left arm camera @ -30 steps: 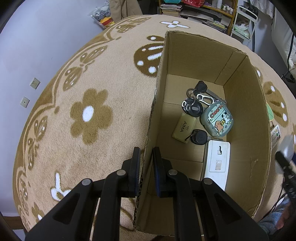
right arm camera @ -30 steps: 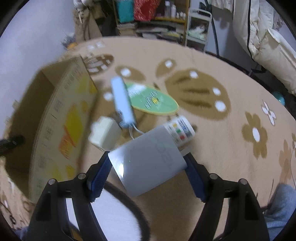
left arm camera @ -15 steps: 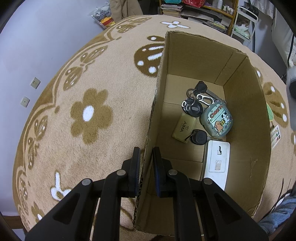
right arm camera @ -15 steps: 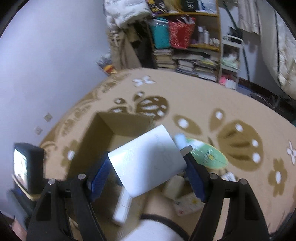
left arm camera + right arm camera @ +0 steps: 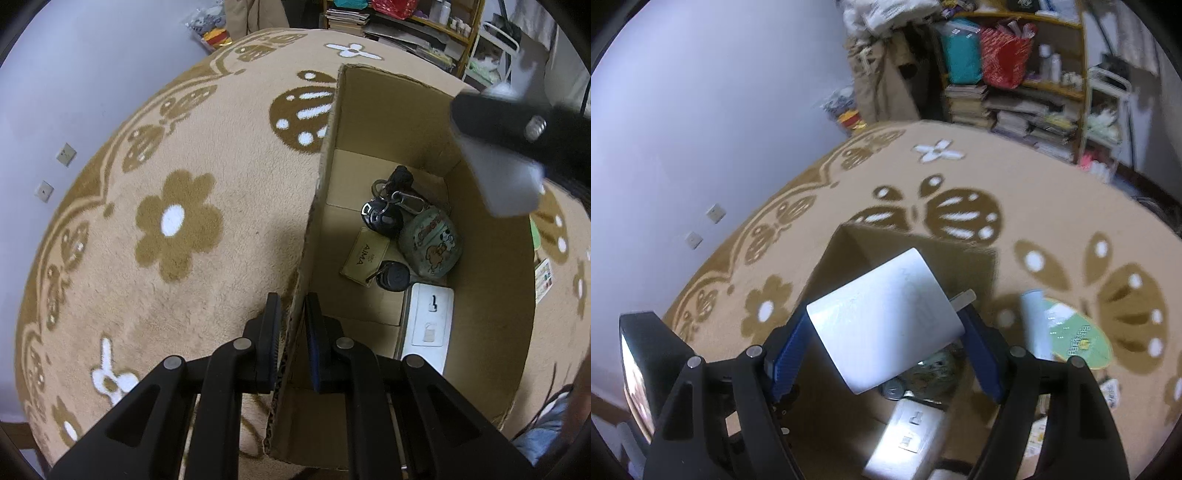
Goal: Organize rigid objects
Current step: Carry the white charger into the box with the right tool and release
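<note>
1. Right wrist view, nearest: right gripper (image 5: 886,350) has its jaws spread wide and clamped on a white charger block (image 5: 882,321), 1 blue pad on each side. The block sits tilted; its long axis runs from low-near to high-far, and its plug prongs (image 5: 964,296) stick out toward the right jaw side.
2. Key relation: the held block hangs above the open cardboard box (image 5: 849,251), w/ the box floor straight below and ahead of the jaws. I judge the next move is a drop straight down.
3. Left wrist view, near: left gripper (image 5: 291,339) has jaws shut on the box's near-left wall (image 5: 314,221), 1 pad outside, 1 inside, steadying it. The right hand is the 1 nearer the drop spot.
4. Farther in: a white flat box (image 5: 428,325) lies lengthwise near the right wall; beyond it keys (image 5: 384,218) and a cartoon tin (image 5: 430,243).
5. Free floor is left of those, by the clamped wall.
6. Beyond: patterned carpet (image 5: 177,221).
</note>
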`<state>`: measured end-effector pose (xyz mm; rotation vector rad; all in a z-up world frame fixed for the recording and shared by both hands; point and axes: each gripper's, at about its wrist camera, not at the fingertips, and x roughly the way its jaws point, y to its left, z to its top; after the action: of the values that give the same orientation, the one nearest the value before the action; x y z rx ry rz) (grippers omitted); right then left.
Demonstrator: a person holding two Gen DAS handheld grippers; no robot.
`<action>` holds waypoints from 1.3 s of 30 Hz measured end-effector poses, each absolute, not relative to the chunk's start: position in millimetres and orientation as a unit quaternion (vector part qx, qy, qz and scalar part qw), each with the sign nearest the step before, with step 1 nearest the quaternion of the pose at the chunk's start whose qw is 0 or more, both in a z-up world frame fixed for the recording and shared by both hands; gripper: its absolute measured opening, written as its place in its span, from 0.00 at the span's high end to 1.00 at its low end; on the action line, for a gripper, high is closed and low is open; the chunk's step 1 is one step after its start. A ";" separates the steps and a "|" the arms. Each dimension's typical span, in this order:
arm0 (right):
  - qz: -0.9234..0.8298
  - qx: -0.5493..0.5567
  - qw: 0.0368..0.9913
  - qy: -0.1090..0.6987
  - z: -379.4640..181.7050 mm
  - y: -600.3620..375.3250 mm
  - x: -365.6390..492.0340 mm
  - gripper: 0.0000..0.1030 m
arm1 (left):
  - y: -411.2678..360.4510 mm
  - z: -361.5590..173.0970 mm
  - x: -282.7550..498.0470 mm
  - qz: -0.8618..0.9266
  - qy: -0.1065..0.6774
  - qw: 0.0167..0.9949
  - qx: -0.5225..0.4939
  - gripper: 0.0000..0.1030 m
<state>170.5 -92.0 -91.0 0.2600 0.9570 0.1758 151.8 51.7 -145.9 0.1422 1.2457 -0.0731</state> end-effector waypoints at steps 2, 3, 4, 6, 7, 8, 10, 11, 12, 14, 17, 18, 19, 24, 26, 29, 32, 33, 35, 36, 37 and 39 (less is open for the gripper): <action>0.070 0.114 0.873 0.469 -97.5 -90.1 172.2 0.20 | 51.4 -146.4 152.3 -0.036 0.583 0.809 0.065 0.88; 0.065 0.107 0.873 0.471 -99.8 -89.3 173.4 0.20 | 50.8 -146.5 152.2 -0.035 0.583 0.809 0.067 0.88; 0.063 0.094 0.872 0.475 -103.3 -87.2 173.9 0.20 | 50.4 -146.7 152.0 -0.036 0.582 0.809 0.068 0.88; 0.061 0.080 0.871 0.481 -106.4 -85.3 174.6 0.20 | 50.1 -147.1 152.1 -0.036 0.582 0.810 0.070 0.88; 0.060 0.070 0.870 0.484 -108.4 -83.5 174.6 0.20 | 50.0 -147.2 152.3 -0.036 0.582 0.810 0.069 0.88; 0.058 0.065 0.870 0.485 -109.2 -83.1 174.4 0.20 | 49.9 -147.4 152.3 -0.036 0.582 0.809 0.069 0.88; 0.055 0.061 0.868 0.489 -111.6 -82.6 175.3 0.20 | 50.2 -147.6 152.4 -0.037 0.582 0.809 0.069 0.88; 0.053 0.059 0.869 0.489 -112.2 -82.9 175.8 0.20 | 50.4 -147.4 152.5 -0.037 0.582 0.809 0.068 0.88; 0.052 0.054 0.869 0.490 -112.5 -82.5 176.0 0.20 | 50.3 -147.3 152.5 -0.037 0.582 0.809 0.069 0.88; 0.048 0.042 0.869 0.491 -113.1 -78.9 178.1 0.20 | 50.5 -147.4 152.4 -0.037 0.582 0.810 0.070 0.88; 0.048 0.018 0.867 0.495 -114.4 -72.6 179.3 0.20 | 51.1 -147.7 153.1 -0.037 0.582 0.809 0.068 0.88; 0.047 0.010 0.867 0.496 -115.1 -70.4 179.2 0.19 | 51.5 -147.7 153.0 -0.038 0.582 0.809 0.068 0.88; 0.046 -0.003 0.867 0.496 -116.1 -67.5 178.3 0.19 | 51.8 -147.7 153.1 -0.038 0.582 0.809 0.067 0.88; 0.048 -0.030 0.867 0.494 -117.8 -62.6 174.2 0.19 | 52.0 -147.5 153.2 -0.038 0.582 0.809 0.067 0.88; 0.048 -0.033 0.869 0.492 -117.6 -62.1 172.5 0.19 | 51.9 -147.3 153.2 -0.038 0.582 0.809 0.067 0.88; 0.051 -0.038 0.870 0.489 -117.9 -62.1 170.7 0.19 | 51.4 -147.4 153.2 -0.038 0.582 0.810 0.068 0.88; 0.046 -0.029 0.879 0.473 -110.9 -64.8 167.9 0.19 | 51.3 -147.8 153.2 -0.038 0.583 0.809 0.067 0.88; 0.048 -0.022 0.881 0.470 -108.3 -66.7 167.3 0.19 | 51.4 -147.9 153.2 -0.036 0.583 0.809 0.067 0.88; 0.054 -0.010 0.881 0.470 -103.6 -70.8 167.3 0.19 | 51.4 -147.2 152.6 -0.037 0.583 0.809 0.066 0.88; 0.052 -0.011 0.881 0.471 -102.3 -71.9 167.7 0.18 | 51.3 -146.8 152.4 -0.037 0.583 0.809 0.066 0.88; 0.046 -0.016 0.882 0.469 -100.1 -74.5 167.8 0.18 | 51.0 -146.5 152.3 -0.037 0.583 0.809 0.066 0.89; 0.040 -0.019 0.884 0.465 -96.9 -79.5 166.8 0.18 | 50.5 -146.5 151.8 -0.037 0.582 0.809 0.068 0.88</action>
<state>166.8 -79.5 -96.9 -0.0401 0.9682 0.0827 151.8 50.5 -146.5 0.1460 1.2448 -0.0788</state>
